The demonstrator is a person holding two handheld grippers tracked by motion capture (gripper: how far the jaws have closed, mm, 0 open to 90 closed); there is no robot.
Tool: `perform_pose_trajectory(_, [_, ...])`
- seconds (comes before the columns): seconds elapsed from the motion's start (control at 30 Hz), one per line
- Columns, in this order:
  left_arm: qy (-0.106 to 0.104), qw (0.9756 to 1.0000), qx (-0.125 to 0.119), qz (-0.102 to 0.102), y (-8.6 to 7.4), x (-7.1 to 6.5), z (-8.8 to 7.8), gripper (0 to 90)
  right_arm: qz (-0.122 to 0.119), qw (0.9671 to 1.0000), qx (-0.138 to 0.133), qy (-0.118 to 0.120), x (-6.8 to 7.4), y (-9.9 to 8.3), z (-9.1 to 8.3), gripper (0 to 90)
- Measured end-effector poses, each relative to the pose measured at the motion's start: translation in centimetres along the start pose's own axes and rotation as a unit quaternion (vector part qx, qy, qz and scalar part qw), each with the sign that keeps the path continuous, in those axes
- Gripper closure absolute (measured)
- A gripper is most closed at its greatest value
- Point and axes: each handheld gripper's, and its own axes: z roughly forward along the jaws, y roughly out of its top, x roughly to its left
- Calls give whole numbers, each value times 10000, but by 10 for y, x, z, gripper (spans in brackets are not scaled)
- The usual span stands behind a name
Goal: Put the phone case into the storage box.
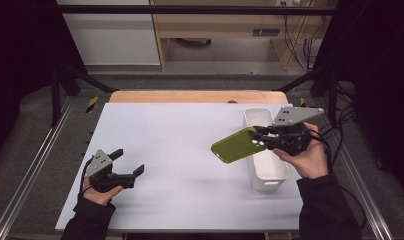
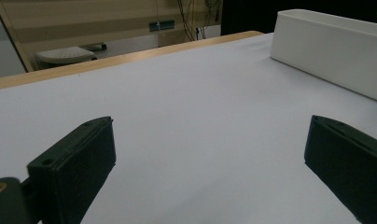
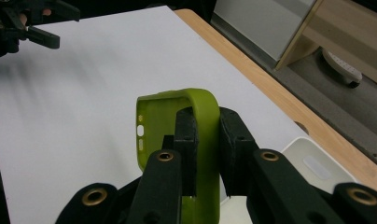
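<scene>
Between right claw (image 3: 207,140) pads: green case (image 3: 177,121)

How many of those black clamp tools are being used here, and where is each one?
2. The left tool hangs open over the table's near left; the right tool is shut on a green phone case beside the white bin.
</scene>
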Motion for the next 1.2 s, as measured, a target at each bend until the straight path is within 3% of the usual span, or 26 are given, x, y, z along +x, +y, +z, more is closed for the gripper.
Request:
perform_pose_trajectory(0.53, [61, 9999, 70, 52, -8, 8, -1, 0, -264, 9995, 48, -188, -5, 7, -5, 790])
perform_pose_trajectory(0.93, [44, 9999, 124, 51, -11, 9, 1, 0, -593, 9969, 206, -482, -13, 14, -7, 790])
perform_pose_trajectory(1.2, [31, 9999, 114, 58, -11, 9, 1, 0, -651, 9955, 213, -659, -21, 19, -15, 789])
